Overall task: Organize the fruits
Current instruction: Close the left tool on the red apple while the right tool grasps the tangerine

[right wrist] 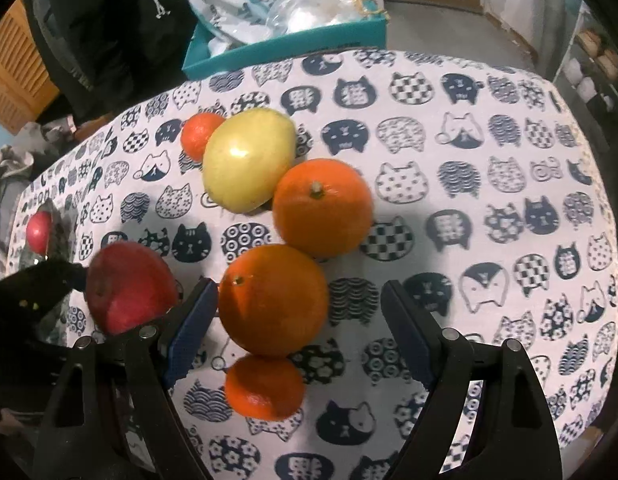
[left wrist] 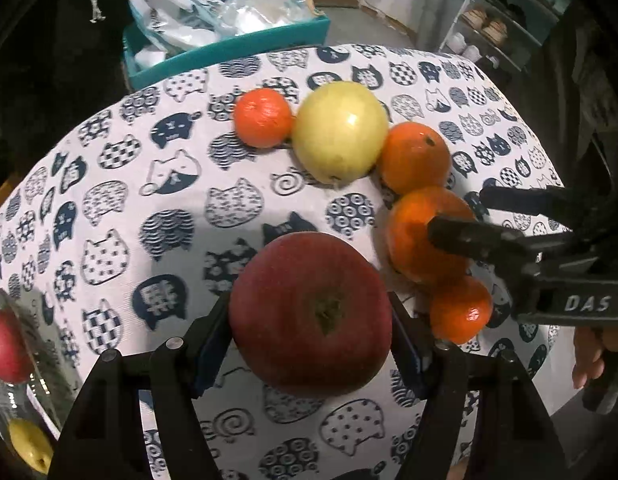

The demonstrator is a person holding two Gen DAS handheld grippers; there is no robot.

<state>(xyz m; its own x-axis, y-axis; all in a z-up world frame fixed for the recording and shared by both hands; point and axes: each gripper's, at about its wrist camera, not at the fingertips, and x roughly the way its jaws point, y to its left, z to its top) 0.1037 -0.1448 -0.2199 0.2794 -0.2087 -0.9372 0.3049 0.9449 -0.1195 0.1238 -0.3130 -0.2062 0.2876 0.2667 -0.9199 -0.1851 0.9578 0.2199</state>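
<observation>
A big red apple (left wrist: 311,308) sits on the cat-print tablecloth (left wrist: 149,200), and my left gripper (left wrist: 309,300) is shut on it, a blue pad pressed to each side. Beyond it curves a row of fruit: a small tangerine (left wrist: 263,118), a yellow-green apple (left wrist: 341,132), two oranges (left wrist: 415,158) (left wrist: 413,248) and another small tangerine (left wrist: 461,310). My right gripper (right wrist: 299,286) stands open around the nearer orange (right wrist: 273,300); its left pad is close to the orange and its right pad is well apart. The red apple (right wrist: 129,284) shows to the left of it.
A clear container (left wrist: 13,360) at the table's left edge holds a red fruit and a yellow one. Behind the table stands a teal crate (left wrist: 229,44) full of plastic bags. A shelf unit (left wrist: 497,28) is at the far right. A person's hand (left wrist: 587,356) grips the right tool.
</observation>
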